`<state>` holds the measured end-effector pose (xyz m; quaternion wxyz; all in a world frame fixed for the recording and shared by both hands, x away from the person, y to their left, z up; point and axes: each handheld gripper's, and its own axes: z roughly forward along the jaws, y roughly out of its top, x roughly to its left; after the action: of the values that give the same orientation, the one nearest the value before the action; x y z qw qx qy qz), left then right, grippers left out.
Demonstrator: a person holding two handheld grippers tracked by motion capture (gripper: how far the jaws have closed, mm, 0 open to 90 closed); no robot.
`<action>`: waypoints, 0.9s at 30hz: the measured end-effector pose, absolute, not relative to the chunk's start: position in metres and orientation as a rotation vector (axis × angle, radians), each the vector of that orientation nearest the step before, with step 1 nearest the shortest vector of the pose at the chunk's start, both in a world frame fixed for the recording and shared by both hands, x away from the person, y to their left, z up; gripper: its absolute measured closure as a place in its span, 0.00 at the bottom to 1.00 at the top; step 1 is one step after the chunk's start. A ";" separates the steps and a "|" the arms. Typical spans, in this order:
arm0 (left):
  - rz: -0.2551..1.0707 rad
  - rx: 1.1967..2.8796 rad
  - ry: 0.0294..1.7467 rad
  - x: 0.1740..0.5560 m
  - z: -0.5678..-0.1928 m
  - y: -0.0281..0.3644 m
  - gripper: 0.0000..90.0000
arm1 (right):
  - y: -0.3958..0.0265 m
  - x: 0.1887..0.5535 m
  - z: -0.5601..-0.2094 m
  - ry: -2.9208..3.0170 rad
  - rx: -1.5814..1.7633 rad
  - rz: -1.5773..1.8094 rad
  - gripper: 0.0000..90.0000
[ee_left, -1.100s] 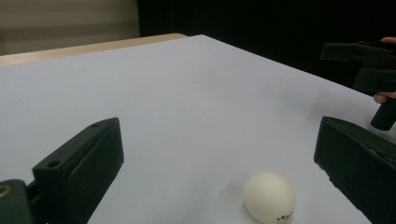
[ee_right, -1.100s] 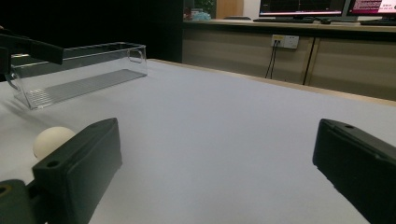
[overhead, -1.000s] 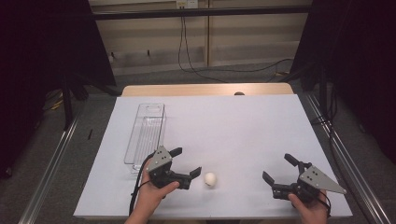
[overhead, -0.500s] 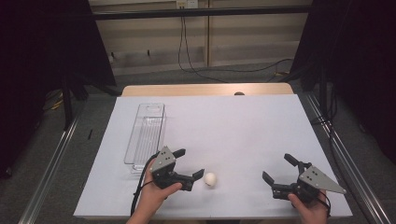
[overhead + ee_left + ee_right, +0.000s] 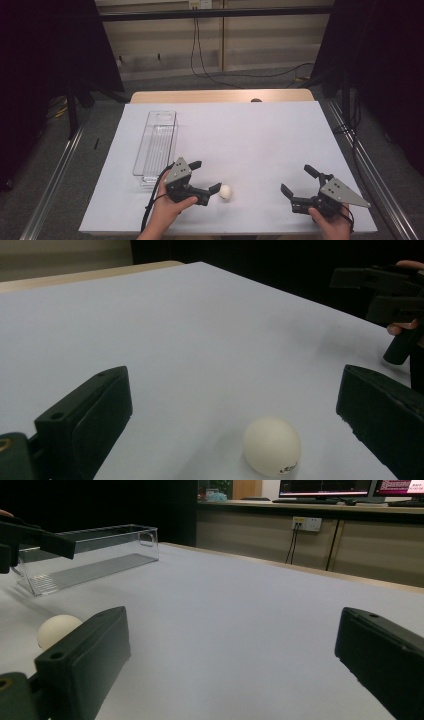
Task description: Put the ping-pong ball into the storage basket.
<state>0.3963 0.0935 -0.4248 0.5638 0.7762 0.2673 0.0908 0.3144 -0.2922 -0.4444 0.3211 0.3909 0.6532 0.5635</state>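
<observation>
Jaws spread on left gripper point(image 5: 204, 176), ball point(image 5: 225, 192) between them, not pinched; right gripper point(image 5: 299, 181) spread, idle. I judge grasp pending, clear bin point(image 5: 156, 144) empty.

Looks like a lab: white-covered bench point(image 5: 260, 135) ringed by black curtains point(image 5: 45, 60), metal rails point(image 5: 50, 175), loose cables point(image 5: 200, 55), wall sockets point(image 5: 306, 524), monitors point(image 5: 325, 487) on a desk behind.

The ball point(image 5: 272, 445), low in the frame, is cream-white with small dark print near its base. The surface point(image 5: 250, 135) is plain pale lilac-white. Both grippers' fingers point(image 5: 85, 415) are matte black. The tray point(image 5: 156, 145), left of centre, is clear.
</observation>
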 end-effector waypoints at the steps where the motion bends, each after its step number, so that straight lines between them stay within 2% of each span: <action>1: 0.212 1.828 0.631 0.396 -0.425 0.093 0.02 | -0.292 0.314 -0.444 1.716 1.025 1.481 0.01; 27: 0.186 1.881 0.621 0.396 -0.430 0.082 0.02 | -0.292 0.314 -0.444 1.717 1.027 1.482 0.01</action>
<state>0.3963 0.0820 -0.4300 0.5449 0.7928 0.2617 0.0784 0.3143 -0.2921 -0.4443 0.3200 0.3908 0.6535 0.5638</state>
